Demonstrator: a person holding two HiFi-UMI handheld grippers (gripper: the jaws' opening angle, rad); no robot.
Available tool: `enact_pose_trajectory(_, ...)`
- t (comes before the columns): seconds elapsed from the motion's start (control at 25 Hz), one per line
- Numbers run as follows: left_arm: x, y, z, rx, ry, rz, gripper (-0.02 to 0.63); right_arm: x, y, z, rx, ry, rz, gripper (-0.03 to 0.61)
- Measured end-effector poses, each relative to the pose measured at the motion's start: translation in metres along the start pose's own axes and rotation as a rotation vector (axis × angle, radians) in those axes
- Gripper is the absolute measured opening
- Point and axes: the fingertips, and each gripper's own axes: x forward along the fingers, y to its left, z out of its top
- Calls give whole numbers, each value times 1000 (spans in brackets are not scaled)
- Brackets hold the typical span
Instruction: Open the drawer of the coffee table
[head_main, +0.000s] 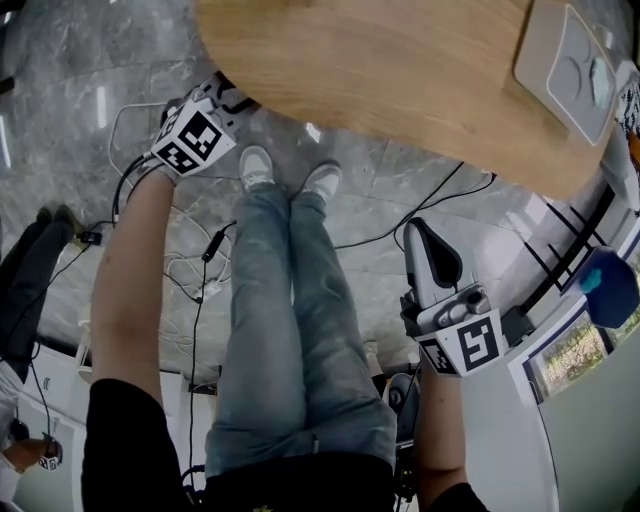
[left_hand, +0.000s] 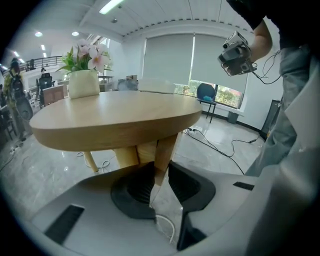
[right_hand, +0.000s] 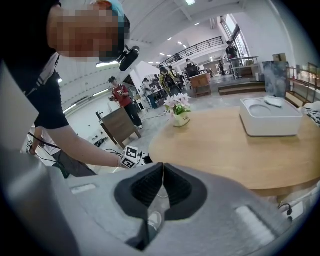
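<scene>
Facing the left tool (left_hand: 161, 171) stands the coffee table (left_hand: 115, 120).

The left arm (head_main: 130, 280) stretches forward and down. The left claw (left_hand: 161, 165) tilts downward and is rolled a little to one side, its jaws a narrow gap apart with nothing pressed between them. The right arm (head_main: 440, 420) stays close to the body. The right claw (right_hand: 162, 167) points forward and down, jaws together and empty.
</scene>
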Motion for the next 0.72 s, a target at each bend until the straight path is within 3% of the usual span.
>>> enact_pose_trajectory(0.4, -4, -16, -14, 85, 52, -61, 87, -6, -1, -2, 1, -12, -22, 0)
enact_pose_trajectory(0.72, -14, -56, -27, 125, 70, -104, 84, -8, 8, -4, -3, -20, -22, 0)
